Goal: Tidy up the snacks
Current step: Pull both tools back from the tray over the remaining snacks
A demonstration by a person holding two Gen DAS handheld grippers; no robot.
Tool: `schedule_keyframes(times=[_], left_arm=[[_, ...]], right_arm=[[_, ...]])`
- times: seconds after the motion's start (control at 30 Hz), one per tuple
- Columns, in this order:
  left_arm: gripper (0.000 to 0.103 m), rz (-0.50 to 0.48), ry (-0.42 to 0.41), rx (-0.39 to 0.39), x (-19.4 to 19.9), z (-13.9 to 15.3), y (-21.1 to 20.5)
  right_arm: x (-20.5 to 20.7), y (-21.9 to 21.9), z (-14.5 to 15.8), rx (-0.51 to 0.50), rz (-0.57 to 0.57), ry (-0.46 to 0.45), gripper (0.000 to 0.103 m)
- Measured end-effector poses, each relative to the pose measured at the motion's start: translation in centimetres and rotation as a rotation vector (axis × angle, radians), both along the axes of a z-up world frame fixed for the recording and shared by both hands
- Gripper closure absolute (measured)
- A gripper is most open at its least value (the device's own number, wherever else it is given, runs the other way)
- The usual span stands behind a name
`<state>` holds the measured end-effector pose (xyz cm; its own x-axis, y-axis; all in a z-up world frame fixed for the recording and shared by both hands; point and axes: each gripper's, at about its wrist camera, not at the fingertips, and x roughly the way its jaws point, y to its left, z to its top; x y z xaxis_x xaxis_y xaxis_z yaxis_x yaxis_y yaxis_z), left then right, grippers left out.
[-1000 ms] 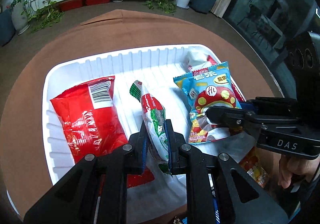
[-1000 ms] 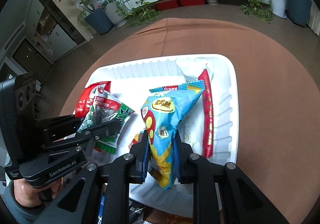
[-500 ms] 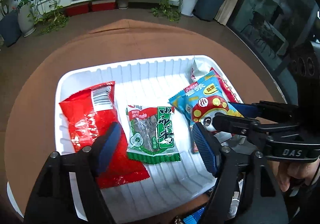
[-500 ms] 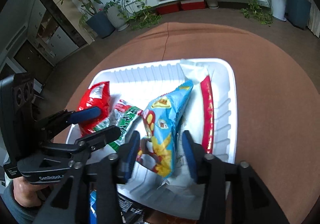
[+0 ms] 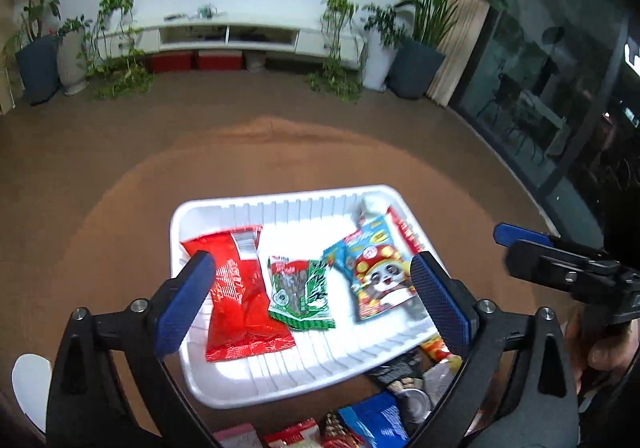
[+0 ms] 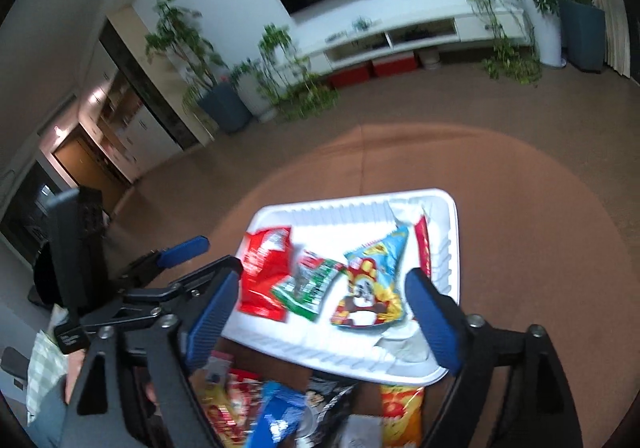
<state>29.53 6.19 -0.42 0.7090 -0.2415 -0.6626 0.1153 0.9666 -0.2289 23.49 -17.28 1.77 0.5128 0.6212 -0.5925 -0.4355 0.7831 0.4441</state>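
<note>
A white ribbed tray (image 5: 280, 207) (image 6: 344, 211) sits on the round brown table. In it lie a red packet (image 5: 244, 312) (image 6: 264, 268), a green packet (image 5: 300, 294) (image 6: 310, 286) and a blue cartoon packet (image 5: 378, 276) (image 6: 374, 284), side by side. A long red packet (image 6: 422, 244) and a white wrapper lie along the tray's right side. My left gripper (image 5: 312, 304) is open and empty above the tray's near part. My right gripper (image 6: 324, 316) is open and empty above the tray's near edge.
A pile of loose snack packets (image 5: 372, 420) (image 6: 280, 408) lies on the table in front of the tray's near edge. The brown table (image 6: 520, 248) extends around the tray. A TV cabinet and potted plants stand far behind.
Both grippers opened and let go: the green packet and the blue packet now lie flat in the tray. Both grippers pulled back and up, away from the tray.
</note>
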Motion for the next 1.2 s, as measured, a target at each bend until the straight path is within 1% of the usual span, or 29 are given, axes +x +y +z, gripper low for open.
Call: schedule_keyframes(times=[0.03, 0.1, 0.13, 0.2, 0.3, 0.43, 0.5, 0.57, 0.7, 0.8, 0.87, 1.03, 1.1, 1.13, 1.17, 1.2], left_arm=[[0.001, 0.002, -0.018, -0.006, -0.7, 0.8, 0.1], [0.0, 0.005, -0.065, -0.024, -2.4, 2.5, 0.4], [0.0, 0.001, -0.103, -0.03, -3.6, 3.4, 0.4], [0.0, 0.003, -0.174, -0.016, -5.7, 5.1, 0.3], [0.0, 0.007, -0.233, -0.016, -8.9, 7.0, 0.2], [0.0, 0.011, -0.325, -0.01, -13.3, 8.7, -0.1], [0.0, 0.017, -0.373, 0.005, -15.6, 9.3, -0.4], [0.0, 0.031, -0.394, 0.014, -17.8, 9.3, -0.5], [0.0, 0.052, -0.412, 0.002, -21.1, 8.9, -0.2], [0.0, 0.056, -0.404, -0.008, -22.8, 8.5, 0.2], [0.0, 0.068, -0.394, -0.02, -23.8, 8.1, 0.5], [0.0, 0.091, -0.379, -0.038, -26.3, 7.1, 1.0], [0.0, 0.115, -0.359, -0.036, -27.4, 6.4, 1.2], [0.0, 0.125, -0.346, -0.035, -27.0, 6.0, 1.3], [0.0, 0.14, -0.324, -0.037, -27.2, 5.6, 1.5], [0.0, 0.153, -0.281, -0.051, -27.5, 5.1, 1.9]], right_arm=[[-0.8, -0.2, 0.8, 0.019, 0.003, -0.021, 0.008], [-2.4, -0.6, 2.1, 0.055, 0.004, -0.064, 0.006], [-3.1, -0.8, 2.6, 0.073, 0.003, -0.083, 0.005], [-4.9, -1.4, 4.0, 0.109, 0.001, -0.133, 0.003], [-7.1, -2.2, 5.6, 0.17, 0.002, -0.19, 0.001], [-9.5, -3.4, 6.2, 0.289, -0.003, -0.219, 0.0], [-10.5, -3.8, 6.0, 0.346, 0.004, -0.21, 0.0], [-11.1, -4.0, 5.5, 0.378, 0.02, -0.199, 0.0], [-12.7, -4.6, 4.2, 0.438, 0.022, -0.184, 0.0], [-13.9, -4.9, 3.6, 0.45, 0.031, -0.161, 0.0], [-14.8, -5.3, 3.2, 0.463, 0.024, -0.159, 0.0], [-15.9, -7.0, 1.8, 0.499, -0.007, -0.118, 0.0], [-16.3, -7.7, 1.1, 0.501, -0.028, -0.109, 0.0], [-16.5, -8.1, 0.8, 0.499, -0.038, -0.101, 0.0], [-16.6, -8.3, 0.5, 0.5, -0.043, -0.093, 0.0], [-16.7, -8.5, 0.2, 0.497, -0.046, -0.086, 0.0]])
